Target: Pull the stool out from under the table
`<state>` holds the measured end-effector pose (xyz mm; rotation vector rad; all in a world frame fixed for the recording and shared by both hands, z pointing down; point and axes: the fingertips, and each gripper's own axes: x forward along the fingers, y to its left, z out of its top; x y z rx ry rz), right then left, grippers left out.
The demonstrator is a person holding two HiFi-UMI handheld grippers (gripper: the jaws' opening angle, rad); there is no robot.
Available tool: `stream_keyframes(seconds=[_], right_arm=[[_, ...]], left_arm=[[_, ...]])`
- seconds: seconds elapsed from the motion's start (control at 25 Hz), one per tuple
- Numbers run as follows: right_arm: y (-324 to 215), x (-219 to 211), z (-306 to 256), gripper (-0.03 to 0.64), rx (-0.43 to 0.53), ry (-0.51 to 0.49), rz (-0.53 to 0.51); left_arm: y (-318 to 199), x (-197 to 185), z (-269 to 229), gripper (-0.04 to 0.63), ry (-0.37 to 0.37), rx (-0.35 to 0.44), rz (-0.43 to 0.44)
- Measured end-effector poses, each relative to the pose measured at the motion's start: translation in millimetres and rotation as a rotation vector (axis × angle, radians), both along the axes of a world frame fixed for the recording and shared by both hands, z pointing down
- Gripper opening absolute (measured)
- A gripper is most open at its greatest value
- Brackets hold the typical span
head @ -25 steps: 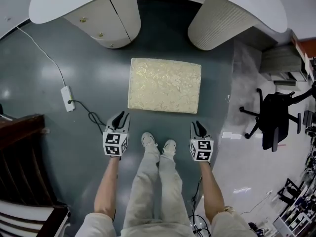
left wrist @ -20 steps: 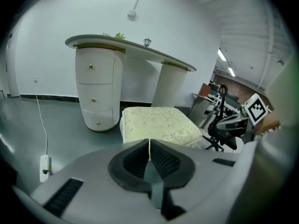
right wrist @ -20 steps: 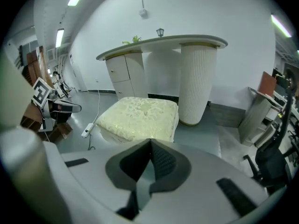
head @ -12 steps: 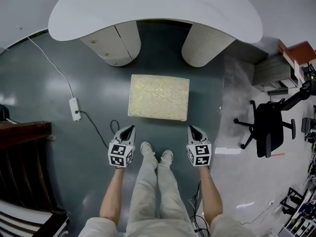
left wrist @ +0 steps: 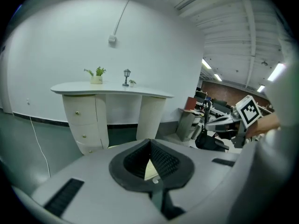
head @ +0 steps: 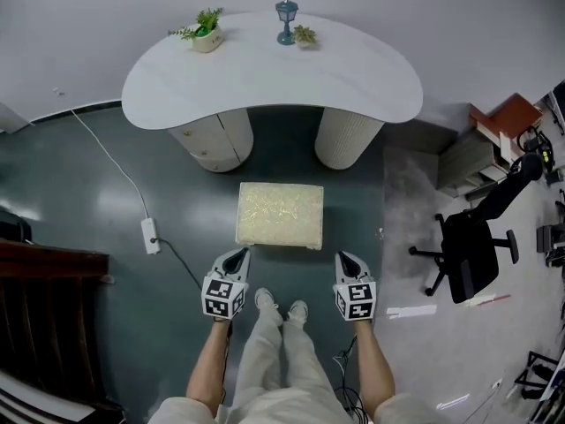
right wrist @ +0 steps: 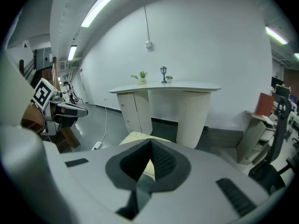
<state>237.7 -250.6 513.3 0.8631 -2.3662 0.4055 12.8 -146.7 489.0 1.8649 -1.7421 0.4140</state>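
Left claw (head: pixel 237 254) and right claw (head: pixel 344 258): both shut tight with nothing between the jaws, held side by side above the floor. Stool (head: pixel 280 215): on the floor just ahead of and between the claws, touching neither, out from under the tabletop (head: pixel 265 87) farther ahead.

Textured cloth stool (head: pixel 280 215), glossy floor (head: pixel 97 210)

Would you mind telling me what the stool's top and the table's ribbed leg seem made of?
The cream rectangular stool top looks like woven, patterned fabric: mottled, matte texture. The cream ribbed table leg seems fluted painted wood or plastic, uncertain.
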Motion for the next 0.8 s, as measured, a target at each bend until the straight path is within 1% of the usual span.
stream_keyframes(seconds=[0.16,0.32,0.52,0.68,0.8], right_arm=[[5,8,-49,-0.005,0.024,-0.036,0.010],[9,16,-88,-0.005,0.055,-0.060,0.007],[21,25,-133,-0.005,0.093,-0.079,-0.001],[35,27,-159,-0.005,0.115,-0.095,-0.015],[40,31,-174,-0.005,0.129,-0.096,-0.025]], left_arm=[[7,11,-49,0.011,-0.053,0.031,0.023],[20,16,-84,0.011,-0.059,0.054,0.005],[38,26,-123,0.011,-0.058,0.079,0.003],[51,31,-144,0.011,-0.078,0.099,-0.005],[50,36,-159,0.011,-0.089,0.114,-0.010]])
